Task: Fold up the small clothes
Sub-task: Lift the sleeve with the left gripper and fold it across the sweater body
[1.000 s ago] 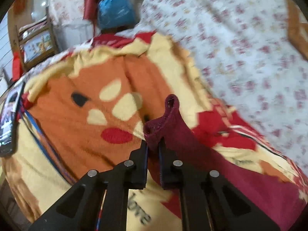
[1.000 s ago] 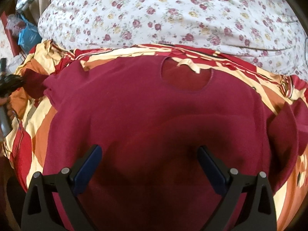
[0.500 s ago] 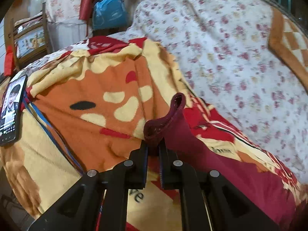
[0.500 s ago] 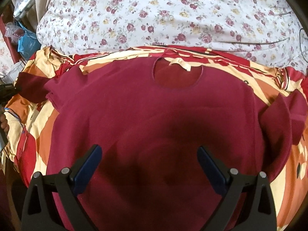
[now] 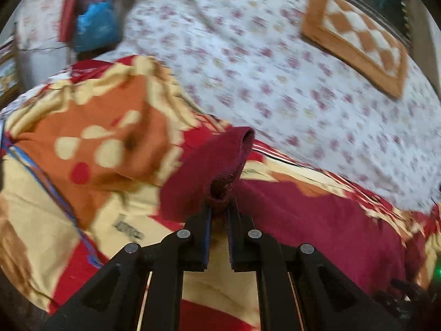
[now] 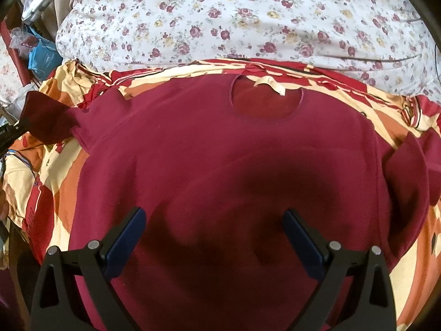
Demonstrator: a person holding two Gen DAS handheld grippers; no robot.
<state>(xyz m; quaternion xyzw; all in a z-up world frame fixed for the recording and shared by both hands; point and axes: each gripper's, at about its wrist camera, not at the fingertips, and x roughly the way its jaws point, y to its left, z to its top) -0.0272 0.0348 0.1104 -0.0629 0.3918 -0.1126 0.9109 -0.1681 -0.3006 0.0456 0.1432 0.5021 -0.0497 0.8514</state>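
Note:
A maroon sweatshirt (image 6: 220,165) lies flat, neck hole away from me, on an orange, cream and red blanket (image 6: 66,187). My left gripper (image 5: 219,207) is shut on the cuff of the sweatshirt's left sleeve (image 5: 231,160) and holds it lifted off the blanket. In the right wrist view that sleeve (image 6: 46,118) stretches out to the far left, with the left gripper at the frame's edge. My right gripper (image 6: 215,220) is open and empty, hovering above the lower body of the sweatshirt. The right sleeve (image 6: 408,182) lies folded in along the side.
A floral white quilt (image 6: 248,19) bulges behind the blanket. An orange checked cushion (image 5: 358,41) lies on it. A blue bag (image 5: 96,24) and clutter stand beyond the bed's left end. The blanket's left edge (image 5: 33,275) drops off the bed.
My left gripper has swung right and toward the sweatshirt's body, carrying the sleeve cuff with it. The right gripper has risen slightly and stays open.

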